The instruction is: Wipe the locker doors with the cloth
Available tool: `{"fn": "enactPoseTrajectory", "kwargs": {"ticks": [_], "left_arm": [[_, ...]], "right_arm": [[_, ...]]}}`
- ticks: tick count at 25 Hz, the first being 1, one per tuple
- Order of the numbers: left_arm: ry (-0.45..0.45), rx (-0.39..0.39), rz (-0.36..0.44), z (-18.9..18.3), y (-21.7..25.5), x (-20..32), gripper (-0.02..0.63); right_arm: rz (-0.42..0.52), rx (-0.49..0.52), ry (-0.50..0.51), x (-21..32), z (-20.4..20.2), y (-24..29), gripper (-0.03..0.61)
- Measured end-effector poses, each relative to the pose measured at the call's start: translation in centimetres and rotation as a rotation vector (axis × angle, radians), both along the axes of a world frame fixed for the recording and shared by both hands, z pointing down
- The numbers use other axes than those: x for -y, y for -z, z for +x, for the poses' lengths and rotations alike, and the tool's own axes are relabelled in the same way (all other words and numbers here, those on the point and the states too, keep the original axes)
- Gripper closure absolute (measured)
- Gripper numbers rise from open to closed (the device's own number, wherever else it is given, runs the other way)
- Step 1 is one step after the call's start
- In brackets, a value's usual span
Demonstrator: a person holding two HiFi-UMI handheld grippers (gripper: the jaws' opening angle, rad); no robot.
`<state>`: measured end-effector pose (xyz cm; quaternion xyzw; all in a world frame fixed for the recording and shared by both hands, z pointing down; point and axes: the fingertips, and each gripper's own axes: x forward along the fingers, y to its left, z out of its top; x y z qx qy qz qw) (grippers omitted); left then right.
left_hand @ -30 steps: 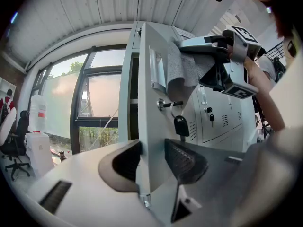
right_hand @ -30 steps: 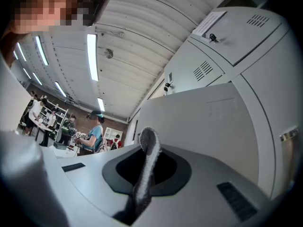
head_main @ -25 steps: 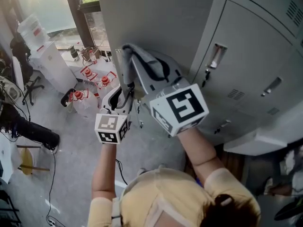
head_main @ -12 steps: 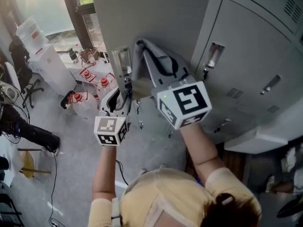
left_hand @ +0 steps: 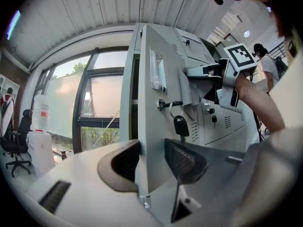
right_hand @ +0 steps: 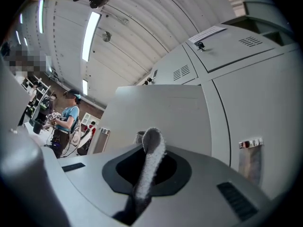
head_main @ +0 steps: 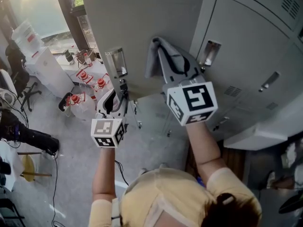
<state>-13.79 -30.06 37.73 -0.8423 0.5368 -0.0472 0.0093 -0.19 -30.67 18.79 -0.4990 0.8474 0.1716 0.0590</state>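
The right tool (right_hand: pixel 147 174) has its jaws pinched together on a grey cloth (right_hand: pixel 150 160), a fold of which stands up between them. In the head view this tool (head_main: pixel 161 51) holds the cloth (head_main: pixel 152 60) against the face of the open locker door (head_main: pixel 142 27), on the side of the door nearest the closed lockers (head_main: pixel 246 46) and to the right of the door's small label holder (head_main: pixel 116 62).

The left tool (left_hand: pixel 152 164) has one jaw on each side of the door's (left_hand: pixel 154 122) free edge and grips it near the lower corner. A key with a black head (left_hand: pixel 180 125) hangs from the door's lock just above those jaws. Seen from the head, the left tool (head_main: pixel 121 92) sits below the label holder, at the door's lower edge. The person's two forearms reach up to the door from below, well above the grey floor (head_main: pixel 151 136).
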Motion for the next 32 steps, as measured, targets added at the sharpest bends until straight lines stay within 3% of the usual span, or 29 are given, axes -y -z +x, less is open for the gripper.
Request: {"fn": "enactPoseTrajectory", "kwargs": {"ticks": [9, 20, 23, 32], "left_arm": [[-0.001, 0.001, 0.005, 0.0, -0.1, 0.1, 0.456], [0.004, -0.001, 0.014, 0.0, 0.0, 0.1, 0.457], [0.002, 0.000, 0.020, 0.0, 0.0, 0.0, 0.456], [-0.001, -0.005, 0.020, 0.0, 0.1, -0.2, 0.456]], "right_arm": [[-0.012, 0.033, -0.114, 1.6, 4.5, -0.8, 0.563], [-0.026, 0.002, -0.251, 2.5, 8.2, -2.1, 0.563], [-0.039, 0.012, -0.229, 1.9, 8.4, -2.3, 0.563], [-0.103, 0.106, -0.010, -2.3, 5.7, -2.7, 0.563]]}}
